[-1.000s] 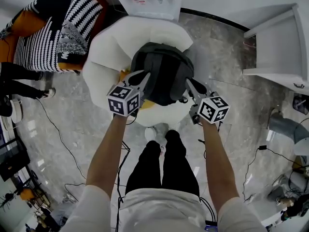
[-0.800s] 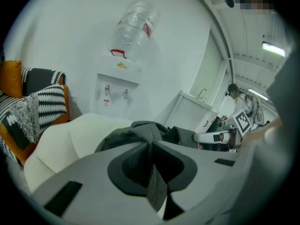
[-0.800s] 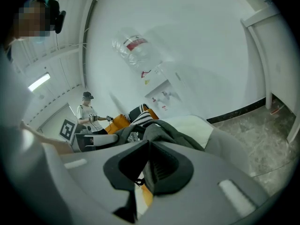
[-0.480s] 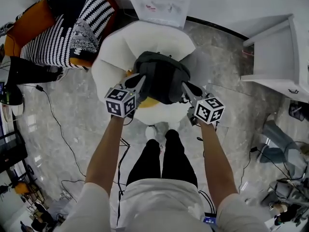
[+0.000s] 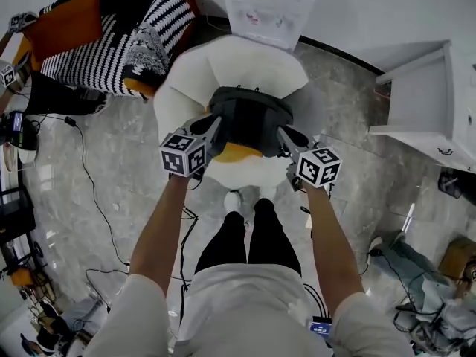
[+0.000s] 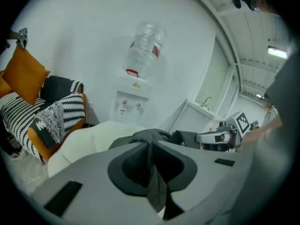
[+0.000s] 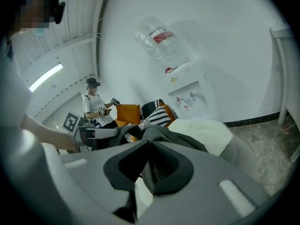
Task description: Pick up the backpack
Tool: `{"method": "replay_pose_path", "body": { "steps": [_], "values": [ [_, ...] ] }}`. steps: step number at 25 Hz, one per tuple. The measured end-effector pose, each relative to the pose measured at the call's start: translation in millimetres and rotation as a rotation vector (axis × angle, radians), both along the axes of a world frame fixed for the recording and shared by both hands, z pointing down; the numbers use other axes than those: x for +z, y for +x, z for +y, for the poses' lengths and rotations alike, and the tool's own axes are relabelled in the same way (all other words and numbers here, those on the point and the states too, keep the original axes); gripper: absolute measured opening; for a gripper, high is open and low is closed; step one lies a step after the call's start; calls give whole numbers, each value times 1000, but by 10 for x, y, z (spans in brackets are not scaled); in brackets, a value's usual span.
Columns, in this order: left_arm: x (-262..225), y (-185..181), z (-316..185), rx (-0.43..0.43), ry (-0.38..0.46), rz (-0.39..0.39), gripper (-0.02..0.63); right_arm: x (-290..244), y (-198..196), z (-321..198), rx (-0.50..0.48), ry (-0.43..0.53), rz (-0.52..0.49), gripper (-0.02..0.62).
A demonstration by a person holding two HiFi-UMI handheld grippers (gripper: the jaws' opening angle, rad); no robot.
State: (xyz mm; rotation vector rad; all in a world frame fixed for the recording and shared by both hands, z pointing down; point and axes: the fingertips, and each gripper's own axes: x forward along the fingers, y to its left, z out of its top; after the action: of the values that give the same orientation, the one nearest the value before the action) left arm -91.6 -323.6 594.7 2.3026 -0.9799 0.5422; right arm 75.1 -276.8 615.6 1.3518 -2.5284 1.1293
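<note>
A dark grey backpack [image 5: 249, 121] hangs lifted above the white round armchair [image 5: 245, 62], stretched between both grippers. My left gripper [image 5: 214, 129] is shut on a fold of the backpack's fabric [image 6: 152, 172] at its left side. My right gripper [image 5: 282, 136] is shut on a strap or fold [image 7: 145, 170] at its right side. In the left gripper view the backpack [image 6: 150, 137] spreads beyond the jaws toward the other gripper [image 6: 220, 135]. A yellow cushion [image 5: 238, 152] shows under the backpack on the seat.
A water dispenser [image 5: 268, 6] stands against the wall behind the armchair. A sofa with striped and orange cushions [image 5: 111, 36] is at the left. A white cabinet [image 5: 439, 88] stands at the right. Cables [image 5: 89, 192] trail over the marble floor. Another person [image 7: 96, 109] stands by the sofa.
Both grippers have risen with the backpack, lifting it off the armchair seat. It now hangs flatter and wider between them, and the yellow cushion beneath it shows more.
</note>
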Motion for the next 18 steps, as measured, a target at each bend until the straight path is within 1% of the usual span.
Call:
{"method": "replay_pose_path", "body": {
  "steps": [4, 8, 18],
  "values": [
    [-109, -79, 96, -3, 3, 7, 17, -144, -32, 25, -9, 14, 20, 26],
    [-295, -133, 167, -10, 14, 33, 17, -369, -59, 28, -20, 36, 31, 26],
    [-987, -207, 319, 8, 103, 86, 17, -1076, -124, 161, -50, 118, 46, 28]
  ]
}}
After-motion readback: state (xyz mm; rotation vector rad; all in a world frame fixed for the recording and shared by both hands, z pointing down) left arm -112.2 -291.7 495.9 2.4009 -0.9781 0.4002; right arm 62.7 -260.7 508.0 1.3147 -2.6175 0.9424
